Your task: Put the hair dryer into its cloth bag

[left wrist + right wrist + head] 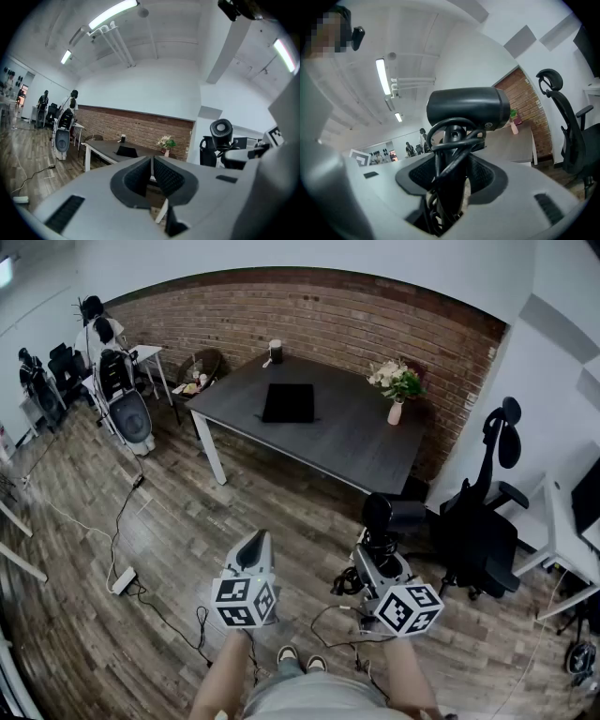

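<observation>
Now the right tool (452, 173) grips the hair dryer (468, 110) above the wooden floor (169, 549).
Its jaws squeeze the black handle, with the cord (436, 157) looped round it; the left tool (152, 176) is clenched with nothing in it; a flat black bag (288, 402) lies on the dark tabletop (356, 442), well apart from both tools; a flower vase (395, 412) stands near one corner.

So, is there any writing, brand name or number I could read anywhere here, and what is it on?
No words or numbers can be read anywhere.
On the hair dryer: a small round mark on its barrel, too small to read.
On the marker cubes: only black-and-white square patterns, no letters.
</observation>
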Action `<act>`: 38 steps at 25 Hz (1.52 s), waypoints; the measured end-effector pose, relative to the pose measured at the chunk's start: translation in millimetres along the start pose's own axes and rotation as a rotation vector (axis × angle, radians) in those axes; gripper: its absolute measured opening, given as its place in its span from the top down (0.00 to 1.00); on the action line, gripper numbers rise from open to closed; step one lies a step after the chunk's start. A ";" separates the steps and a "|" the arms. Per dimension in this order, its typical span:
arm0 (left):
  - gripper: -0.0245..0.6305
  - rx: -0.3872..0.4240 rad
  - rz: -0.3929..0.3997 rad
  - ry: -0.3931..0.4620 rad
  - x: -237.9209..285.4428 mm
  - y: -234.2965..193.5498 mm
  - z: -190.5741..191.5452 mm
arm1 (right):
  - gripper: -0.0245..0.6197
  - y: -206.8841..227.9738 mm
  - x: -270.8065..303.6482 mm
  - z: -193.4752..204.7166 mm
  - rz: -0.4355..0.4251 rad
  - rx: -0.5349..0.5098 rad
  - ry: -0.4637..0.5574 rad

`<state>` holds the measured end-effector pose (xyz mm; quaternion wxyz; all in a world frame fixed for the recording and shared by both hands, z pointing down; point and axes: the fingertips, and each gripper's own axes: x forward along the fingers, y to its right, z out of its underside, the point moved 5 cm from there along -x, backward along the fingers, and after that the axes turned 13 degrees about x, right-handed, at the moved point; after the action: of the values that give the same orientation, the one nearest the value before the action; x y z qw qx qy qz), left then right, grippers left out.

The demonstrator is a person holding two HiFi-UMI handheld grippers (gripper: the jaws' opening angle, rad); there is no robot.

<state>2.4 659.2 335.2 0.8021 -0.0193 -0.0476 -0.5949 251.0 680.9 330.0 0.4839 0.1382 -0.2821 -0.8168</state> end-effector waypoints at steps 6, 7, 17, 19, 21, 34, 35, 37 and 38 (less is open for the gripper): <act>0.93 0.002 0.013 -0.004 9.0 -4.7 1.0 | 0.66 1.2 7.4 0.2 0.013 -0.011 0.008; 0.93 0.001 0.013 -0.005 10.8 -6.6 1.3 | 0.66 1.0 9.8 0.1 0.013 -0.013 0.008; 0.93 -0.008 0.034 -0.007 39.7 -42.2 5.5 | 0.66 -10.9 52.3 7.3 -0.050 0.022 0.009; 0.93 -0.002 0.045 -0.004 45.6 -51.1 4.3 | 0.65 -13.8 62.6 8.8 -0.051 0.034 0.018; 0.93 0.003 0.050 0.000 50.1 -61.9 3.5 | 0.65 -16.4 71.5 11.7 -0.047 0.040 0.024; 0.93 -0.024 0.065 -0.019 110.6 -90.2 14.3 | 0.65 18.2 124.6 3.5 0.020 0.068 0.029; 0.93 -0.023 0.064 -0.019 118.8 -90.1 14.4 | 0.65 24.4 131.0 0.4 0.021 0.063 0.028; 0.93 -0.020 0.059 -0.018 136.4 -90.0 12.5 | 0.65 36.9 144.8 -7.3 0.018 0.059 0.022; 0.93 -0.019 0.055 -0.016 145.6 -89.9 10.7 | 0.65 42.8 152.0 -12.0 0.015 0.059 0.018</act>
<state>-42.3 495.2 358.0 0.8176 -0.0328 -0.0479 -0.5729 212.5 529.0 353.0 0.4883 0.1575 -0.3027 -0.8032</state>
